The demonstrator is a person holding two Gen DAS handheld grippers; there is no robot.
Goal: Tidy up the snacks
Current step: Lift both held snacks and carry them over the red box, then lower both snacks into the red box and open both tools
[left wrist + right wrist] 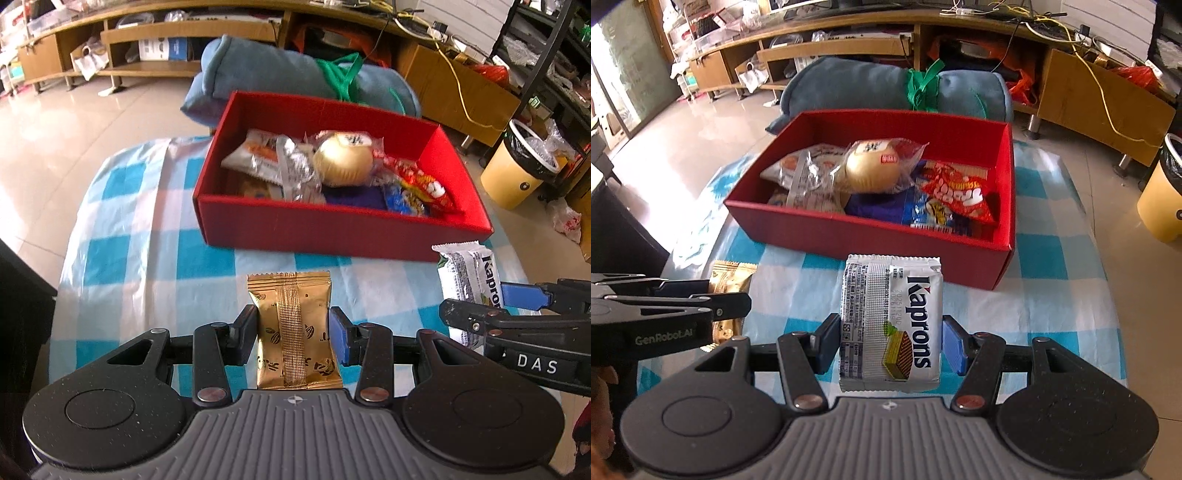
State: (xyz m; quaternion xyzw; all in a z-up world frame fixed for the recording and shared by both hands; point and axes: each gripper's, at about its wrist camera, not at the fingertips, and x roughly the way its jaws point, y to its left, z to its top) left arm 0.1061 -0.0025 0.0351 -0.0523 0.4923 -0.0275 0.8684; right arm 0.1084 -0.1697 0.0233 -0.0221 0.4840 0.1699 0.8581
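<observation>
Several snacks are already piled in the red box (332, 225); a gold packet (293, 332) is pinched by the left gripper (293, 338), a Kaprons wafer pack (892, 325) by the right gripper (891, 345), neither yet boxed.

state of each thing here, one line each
left claw: shut on the gold packet
gold packet: gripped, sealed
right claw: shut on the white wafer pack
white wafer pack: gripped, sealed
red box: open, no lid on it, partly filled with snacks
round bun pack: sealed, lying on top of the other snacks in the box
checked cloth: spread under the box
</observation>
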